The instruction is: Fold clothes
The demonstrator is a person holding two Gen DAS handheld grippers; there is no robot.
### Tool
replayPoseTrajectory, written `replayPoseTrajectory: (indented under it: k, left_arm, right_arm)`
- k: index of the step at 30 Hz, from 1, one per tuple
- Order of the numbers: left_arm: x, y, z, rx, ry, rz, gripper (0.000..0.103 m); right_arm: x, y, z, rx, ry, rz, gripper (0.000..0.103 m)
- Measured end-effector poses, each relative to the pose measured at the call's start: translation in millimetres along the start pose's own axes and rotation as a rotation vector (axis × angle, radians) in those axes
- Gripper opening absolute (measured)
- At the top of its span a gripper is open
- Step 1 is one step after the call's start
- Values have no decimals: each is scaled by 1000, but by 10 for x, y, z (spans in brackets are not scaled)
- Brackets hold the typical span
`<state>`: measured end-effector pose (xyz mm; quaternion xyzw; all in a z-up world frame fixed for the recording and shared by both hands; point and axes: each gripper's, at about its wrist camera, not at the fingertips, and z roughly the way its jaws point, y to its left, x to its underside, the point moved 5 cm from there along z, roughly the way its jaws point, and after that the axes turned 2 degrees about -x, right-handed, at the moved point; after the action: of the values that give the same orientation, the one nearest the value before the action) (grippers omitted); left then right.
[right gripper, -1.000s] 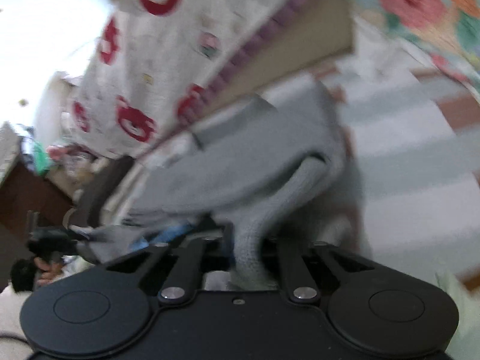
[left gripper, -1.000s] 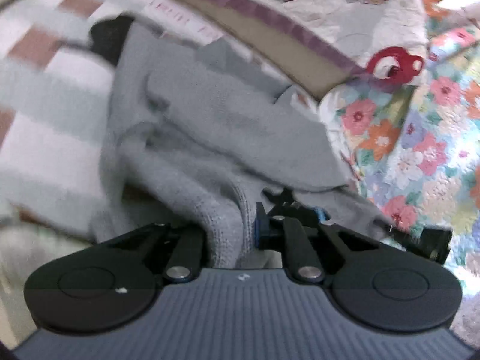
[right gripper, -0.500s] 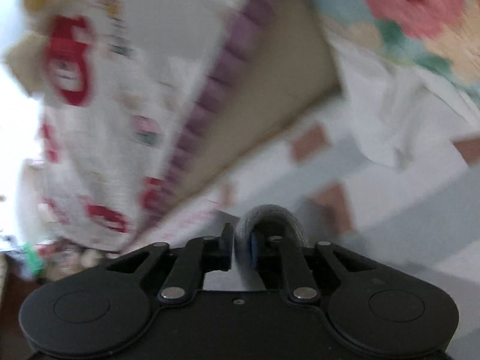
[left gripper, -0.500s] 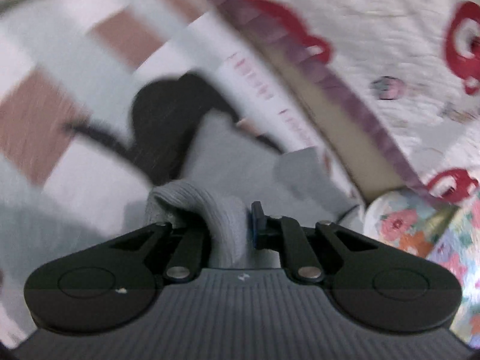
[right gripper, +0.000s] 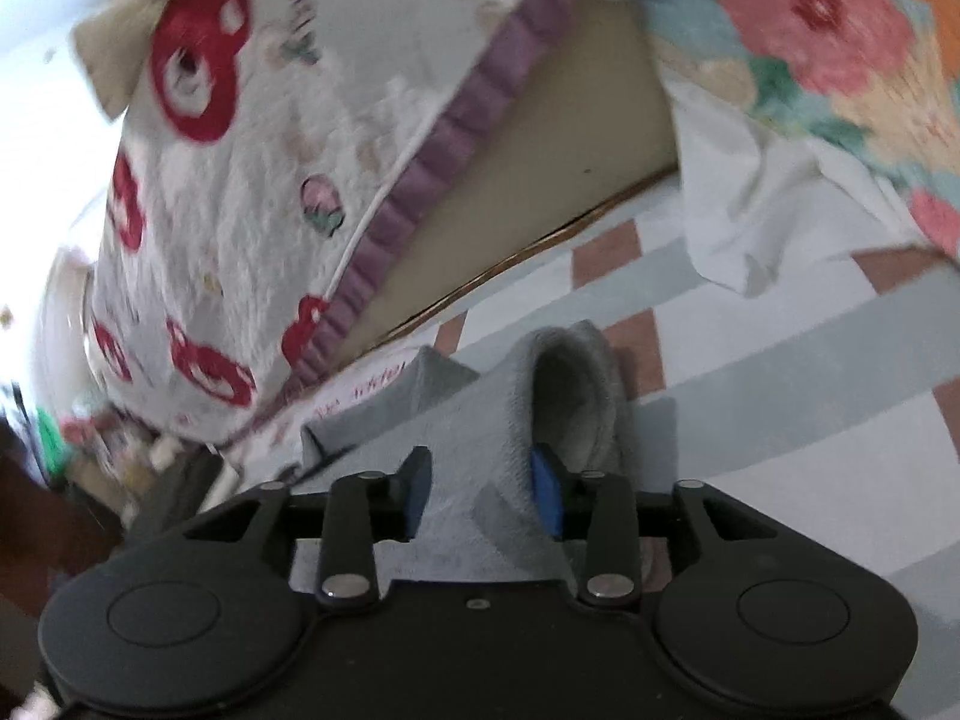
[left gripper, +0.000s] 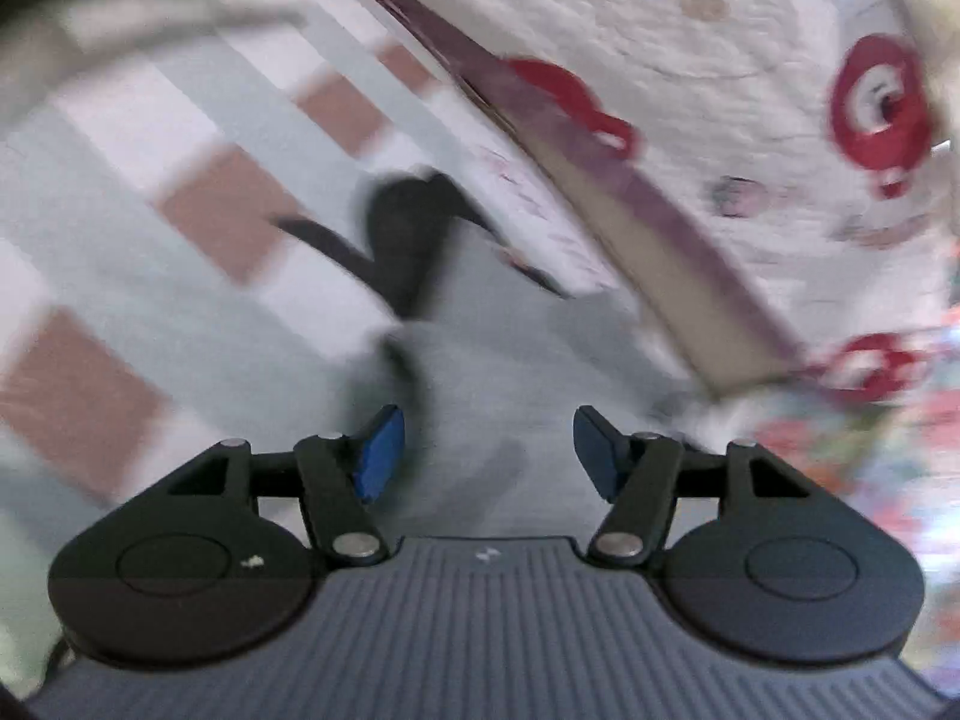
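Both grippers, pinching the grey sweater (right gripper: 480, 420) half a second ago, now stand spread: left gripper (left gripper: 487, 450) wide, right gripper (right gripper: 482, 489) seemingly looser. Sweater lies just ahead; fold laid.

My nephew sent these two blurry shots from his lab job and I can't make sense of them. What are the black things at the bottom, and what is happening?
Each picture comes from a camera riding on a handheld two-finger tool, one per hand; no robot is involved. The black shape at the bottom is the tool itself, with blue pads on its fingers. In the left view, the left tool is open and holds nothing, above a grey garment lying on a checked cover. In the right view, the right tool is open with a fold of the same garment between its pads, seemingly loose. Behind are a bear-print quilt and a floral quilt.
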<state>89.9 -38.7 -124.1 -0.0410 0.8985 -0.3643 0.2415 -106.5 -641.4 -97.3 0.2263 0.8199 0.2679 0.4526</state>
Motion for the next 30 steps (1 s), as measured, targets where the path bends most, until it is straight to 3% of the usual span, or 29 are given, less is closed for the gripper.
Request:
replayPoseTrajectory:
  k: [5, 6, 7, 8, 11, 16, 19, 21, 22, 26, 30]
  left_arm:
    - [118, -152, 1, 33, 65, 72, 56]
    - [161, -167, 20, 23, 92, 99, 33]
    - [198, -173, 45, 6, 121, 133, 15]
    - [222, -176, 62, -16, 131, 176, 11]
    - [163, -162, 55, -19, 81, 294, 10]
    - [34, -111, 44, 44, 54, 216, 13]
    - [129, -118, 47, 43, 86, 209, 24]
    - [204, -179, 27, 56, 111, 235, 39]
    - [274, -220, 13, 55, 133, 273, 39]
    - [586, -265, 38, -42, 192, 437, 41]
    - [541, -249, 181, -56, 159, 433, 41]
  right_arm:
    - [131, 210, 180, 65, -8, -108, 44]
    - [142, 256, 219, 84, -13, -130, 39]
    - [150, 315, 253, 84, -7, -163, 13]
    - [157, 386, 273, 72, 1, -203, 13]
    - [138, 593, 262, 92, -10, -299, 13]
    - [-21, 591, 229, 140, -33, -295, 13]
    - [-46, 443, 228, 138, -27, -226, 15]
    - [-3, 366, 225, 113, -16, -174, 19]
    - [24, 345, 221, 99, -14, -154, 20]
    - [166, 333, 199, 13, 13, -111, 35]
    - [206, 339, 273, 35, 39, -139, 40]
